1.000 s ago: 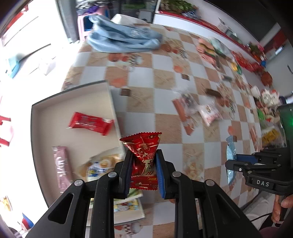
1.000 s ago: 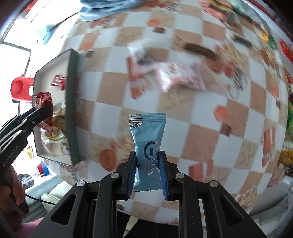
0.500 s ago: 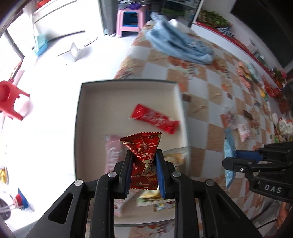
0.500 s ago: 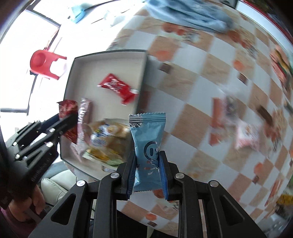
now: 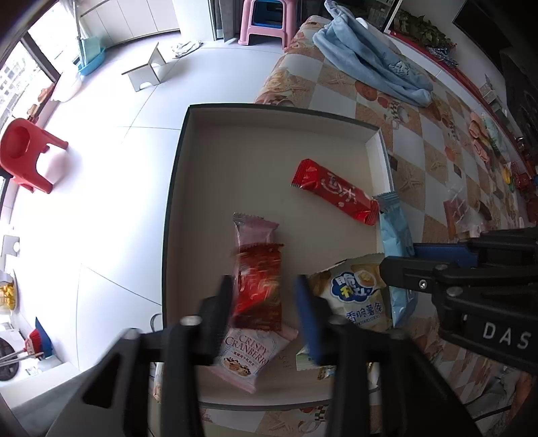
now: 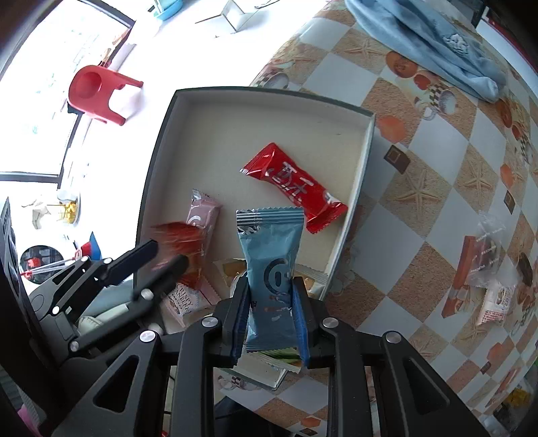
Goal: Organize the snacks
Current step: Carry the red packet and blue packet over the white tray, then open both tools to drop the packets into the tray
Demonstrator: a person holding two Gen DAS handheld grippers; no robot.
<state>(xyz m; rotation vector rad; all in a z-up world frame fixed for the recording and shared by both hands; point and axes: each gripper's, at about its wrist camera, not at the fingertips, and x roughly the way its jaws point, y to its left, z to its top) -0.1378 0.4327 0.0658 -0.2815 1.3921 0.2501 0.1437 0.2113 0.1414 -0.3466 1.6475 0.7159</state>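
A shallow box (image 5: 175,188) (image 6: 151,174) sits at the table's left end. My left gripper (image 5: 264,299) (image 6: 168,255) is open over it. A blurred red snack pack (image 5: 260,285) (image 6: 181,238) hangs loose between its fingers, above a pink cranberry bar (image 5: 248,349) (image 6: 201,215). A long red bar (image 5: 336,193) (image 6: 292,185) and a chips bag (image 5: 356,295) also lie in the box. My right gripper (image 6: 272,312) (image 5: 403,259) is shut on a blue snack pack (image 6: 270,265) (image 5: 393,235) at the box's right wall.
The checkered tablecloth (image 6: 420,188) carries more loose snacks (image 6: 484,269) at the right and a blue cloth (image 5: 373,64) (image 6: 430,43) at the far end. A red plastic chair (image 5: 23,154) (image 6: 97,90) and a pink stool (image 5: 265,20) stand on the floor.
My left gripper has opened and let go of the red snack pack over the box. Both grippers have moved further over the box, the right one still holding the blue pack.
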